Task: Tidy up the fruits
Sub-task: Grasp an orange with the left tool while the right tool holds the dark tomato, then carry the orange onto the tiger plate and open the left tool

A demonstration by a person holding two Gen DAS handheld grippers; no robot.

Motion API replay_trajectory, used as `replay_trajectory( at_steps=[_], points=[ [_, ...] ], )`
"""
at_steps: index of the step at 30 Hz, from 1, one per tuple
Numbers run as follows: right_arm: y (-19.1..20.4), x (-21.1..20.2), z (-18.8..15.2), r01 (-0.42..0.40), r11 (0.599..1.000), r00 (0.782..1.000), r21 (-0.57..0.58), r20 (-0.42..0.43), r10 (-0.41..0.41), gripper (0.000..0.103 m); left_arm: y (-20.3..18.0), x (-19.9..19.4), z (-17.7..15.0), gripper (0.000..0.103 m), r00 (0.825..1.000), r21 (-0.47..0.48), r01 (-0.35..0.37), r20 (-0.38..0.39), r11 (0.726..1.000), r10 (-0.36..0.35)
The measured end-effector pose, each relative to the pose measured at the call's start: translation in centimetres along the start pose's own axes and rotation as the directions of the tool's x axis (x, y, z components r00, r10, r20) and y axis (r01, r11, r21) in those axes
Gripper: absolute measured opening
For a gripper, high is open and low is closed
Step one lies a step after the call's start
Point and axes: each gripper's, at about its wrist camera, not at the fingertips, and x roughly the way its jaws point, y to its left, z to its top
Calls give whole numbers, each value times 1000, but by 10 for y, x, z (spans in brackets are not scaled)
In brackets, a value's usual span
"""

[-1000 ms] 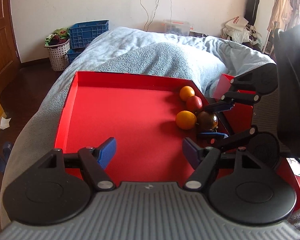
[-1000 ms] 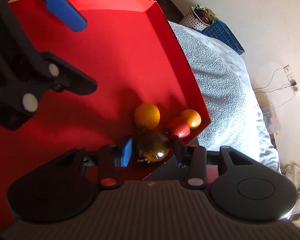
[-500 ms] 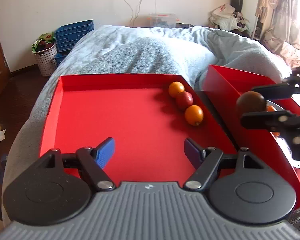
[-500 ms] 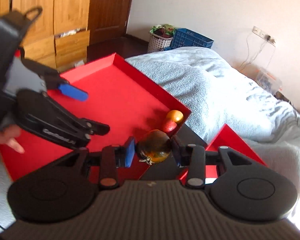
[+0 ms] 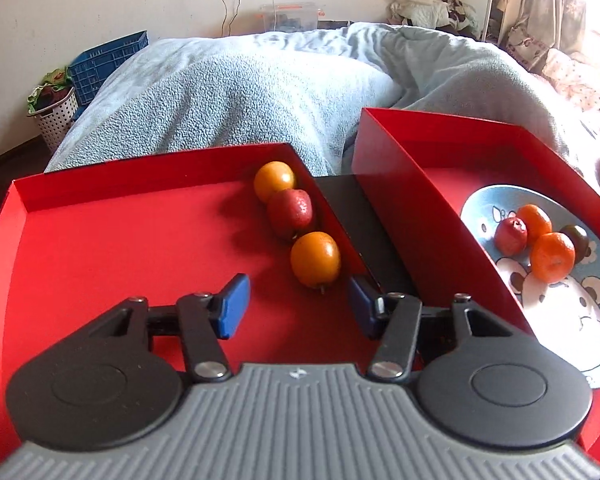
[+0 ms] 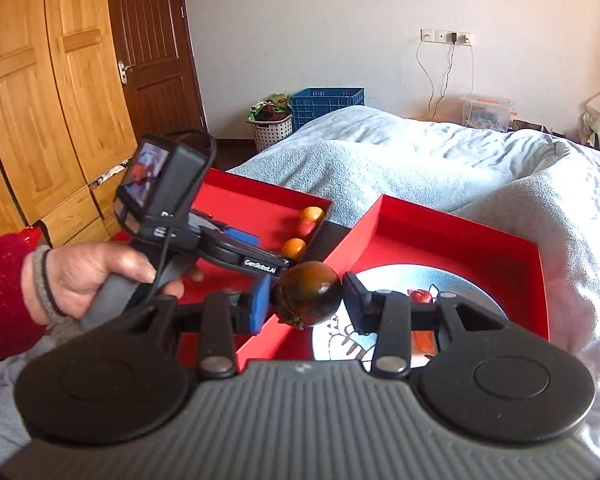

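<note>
Fruit is split between two red trays on the bed, and the sorting looks a little past halfway. Nearest in the right wrist view, the right gripper (image 6: 306, 300) is clenched on a dark brownish-red fruit (image 6: 307, 299), its blue pad and black pad pressed against either side; the fruit hangs over the near left edge of the right tray (image 6: 452, 222), just short of the plate (image 6: 476, 300). That piece is lifted but not yet set down.

In the left wrist view the left gripper (image 5: 296, 310) hangs released and empty over the left tray (image 5: 120, 240), jaws wide, with the nearest orange (image 5: 315, 259) just beyond its right pad. Judging from that pose, this orange is the likely next pick, though nothing is touching it.

Behind it along the tray's right wall sit a red fruit (image 5: 290, 213) and, in the far corner, a second orange (image 5: 274, 181), the three in a line and touching or nearly so. These three remain to be moved.

To the right, the cartoon-printed plate (image 5: 556, 308) already carries four pieces in a cluster: a small red fruit (image 5: 511, 235), two tangerines (image 5: 552, 257) and a dark fruit (image 5: 577, 239) partly hidden behind them.

So four are placed, one is in transit, three are waiting.
</note>
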Motion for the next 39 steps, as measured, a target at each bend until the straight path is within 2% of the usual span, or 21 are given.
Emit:
replay_trajectory(
  at_steps=[4,5,7,9,11,13,15,17,19,28,39],
  points=[
    [-5,-5,-5,0,1000,1000,20,11,0,42,-1,9,1,56,999,5,-7,42,1000,7],
    [-6,-6,-6,0,1000,1000,27,13,0,42,0,11,2,54,999,-13,8,54,1000,-7],
    [-7,-10,-9,3,999,1000,45,16,-4,42,2,13,1,37,997,-30,24,74,999,-22],
    [-8,-12,-11,3,999,1000,50,17,-4,42,-1,13,-1,34,996,-29,12,84,1000,-10],
    [-8,-11,-11,1,999,1000,51,17,-2,42,-3,13,-2,34,996,-36,12,90,999,-8],
    [-9,-9,-11,4,998,1000,55,19,-5,42,-6,16,1,42,996,-35,6,91,999,-3],
    [-9,-10,-11,5,998,1000,61,23,-7,42,-6,19,2,43,995,-30,0,104,1000,3],
    [-9,-12,-12,10,998,1000,66,27,-12,42,-7,24,2,42,993,-25,3,118,1000,0],
    [-9,-13,-14,16,997,999,71,27,-18,42,-7,24,3,33,993,-29,27,118,999,-23],
    [-9,-14,-22,24,994,999,104,28,-27,42,-2,10,-2,33,993,-43,0,119,999,5],
    [-9,-32,-31,33,992,998,124,45,-39,42,-2,-34,-4,33,988,-29,-22,154,999,26]
  ],
)
